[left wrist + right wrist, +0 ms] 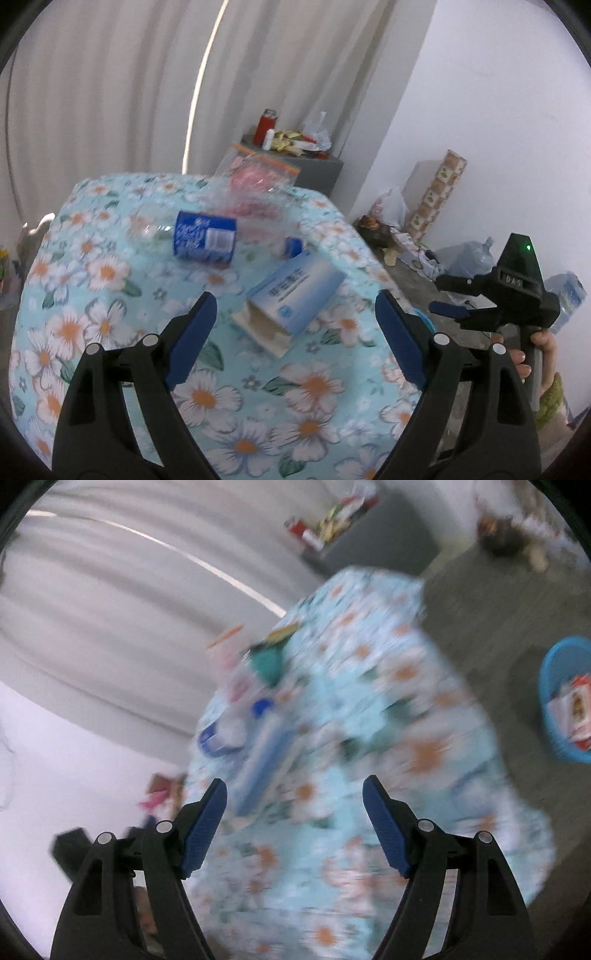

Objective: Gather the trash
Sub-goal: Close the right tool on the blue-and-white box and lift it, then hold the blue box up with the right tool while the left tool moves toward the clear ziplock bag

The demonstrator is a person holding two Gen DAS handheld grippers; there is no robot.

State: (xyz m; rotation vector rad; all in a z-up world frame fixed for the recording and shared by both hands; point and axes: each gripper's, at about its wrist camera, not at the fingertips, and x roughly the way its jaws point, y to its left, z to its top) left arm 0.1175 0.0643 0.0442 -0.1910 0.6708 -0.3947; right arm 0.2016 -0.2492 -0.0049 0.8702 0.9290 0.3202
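Observation:
A light blue carton (pixel 293 301) with an open end lies on the flowered tablecloth (pixel 110 332), just ahead of my open, empty left gripper (pixel 295 306). Behind it lies a clear plastic bottle with a blue label (pixel 205 240) and blue cap (pixel 294 246). A clear zip bag with an orange strip (pixel 258 177) lies at the far edge. My right gripper (pixel 294 794) is open and empty above the blurred table; the carton (pixel 266 757) and bottle (pixel 218 738) show there. The right gripper also shows beyond the table's right edge in the left wrist view (pixel 458 295).
A blue basket (pixel 554 701) holding red and white packaging stands on the floor right of the table. A grey cabinet (pixel 317 170) with a red flask and clutter stands behind. Water jugs (pixel 469 258) and boxes sit along the wall.

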